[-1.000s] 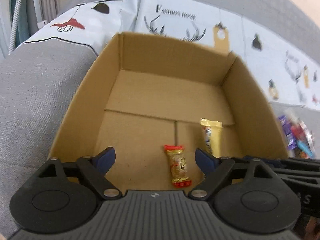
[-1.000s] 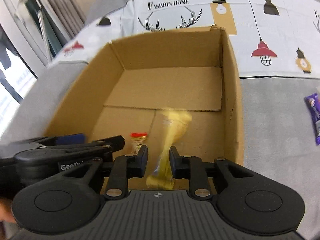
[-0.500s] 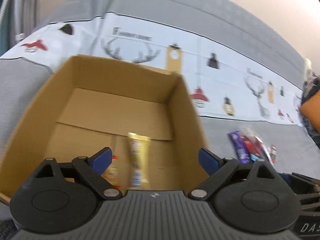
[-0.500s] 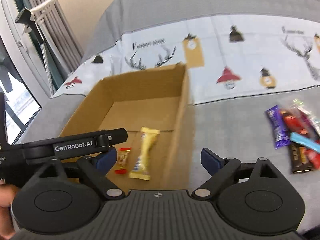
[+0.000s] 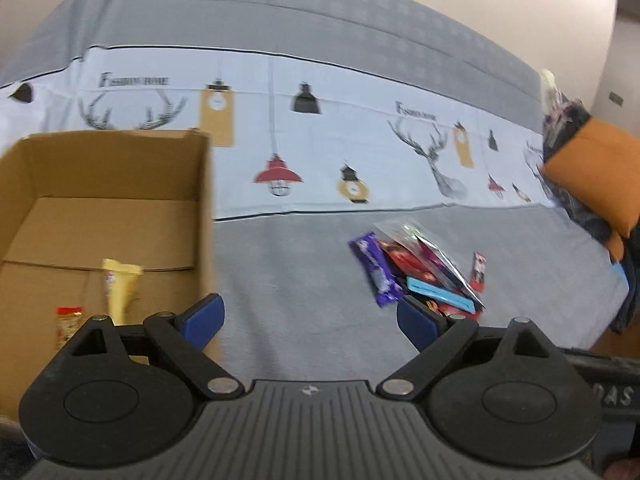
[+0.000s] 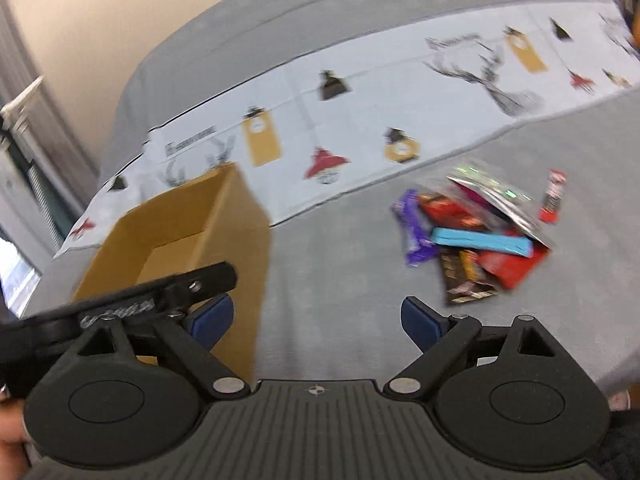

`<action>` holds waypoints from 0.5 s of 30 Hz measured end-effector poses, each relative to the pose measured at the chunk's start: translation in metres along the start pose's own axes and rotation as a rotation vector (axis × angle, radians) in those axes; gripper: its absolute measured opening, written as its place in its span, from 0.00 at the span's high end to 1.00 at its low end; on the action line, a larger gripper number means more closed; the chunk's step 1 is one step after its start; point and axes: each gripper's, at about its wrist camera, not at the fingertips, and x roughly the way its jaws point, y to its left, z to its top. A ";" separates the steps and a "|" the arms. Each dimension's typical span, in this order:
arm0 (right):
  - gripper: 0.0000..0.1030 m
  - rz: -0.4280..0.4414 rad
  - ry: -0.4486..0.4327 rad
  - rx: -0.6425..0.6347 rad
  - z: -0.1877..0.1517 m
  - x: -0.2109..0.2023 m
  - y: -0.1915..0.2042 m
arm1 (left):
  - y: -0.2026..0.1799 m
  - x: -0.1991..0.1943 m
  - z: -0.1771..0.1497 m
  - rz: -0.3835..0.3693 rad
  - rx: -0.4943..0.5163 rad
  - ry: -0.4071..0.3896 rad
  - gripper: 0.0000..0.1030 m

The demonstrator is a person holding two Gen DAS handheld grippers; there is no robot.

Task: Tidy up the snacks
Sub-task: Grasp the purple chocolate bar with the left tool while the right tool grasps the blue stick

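Note:
An open cardboard box point(image 5: 204, 208) point(image 6: 240, 232) stands on the grey sofa seat at the left. Inside lie a gold-wrapped bar point(image 5: 120, 288) and a small red-and-gold candy point(image 5: 68, 320). A pile of snacks point(image 5: 420, 276) point(image 6: 476, 232) lies to the right: a purple bar point(image 5: 374, 268), a light blue bar point(image 6: 480, 240), red and dark packets, and a small red stick point(image 6: 554, 196) apart. My left gripper point(image 5: 310, 320) is open and empty, by the box's right wall. My right gripper point(image 6: 316, 320) is open and empty, between box and pile.
A white printed cloth point(image 5: 320, 140) with lamps and deer covers the sofa back. An orange cushion point(image 5: 592, 172) sits at the far right. The left gripper's body point(image 6: 140, 304) shows at the left of the right wrist view. Bare grey seat point(image 5: 288, 264) lies between box and pile.
My right gripper let go of the gold bar, which now lies in the box, and opened. Both grippers swung right, away from the box toward the snack pile.

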 end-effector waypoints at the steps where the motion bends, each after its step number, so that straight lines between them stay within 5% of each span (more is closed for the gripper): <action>1: 0.11 -0.012 -0.004 -0.002 -0.001 0.001 -0.009 | -0.007 0.007 -0.002 -0.003 0.013 0.014 0.07; 7: 0.14 -0.024 -0.015 -0.047 0.008 0.015 -0.059 | -0.038 0.043 0.002 -0.052 0.044 0.024 0.07; 13: 0.18 -0.029 -0.055 -0.260 0.035 0.036 -0.100 | -0.074 0.107 0.018 -0.064 0.101 0.038 0.07; 15: 0.35 -0.015 -0.019 -0.285 0.043 0.054 -0.114 | -0.082 0.130 0.018 -0.070 0.110 0.051 0.07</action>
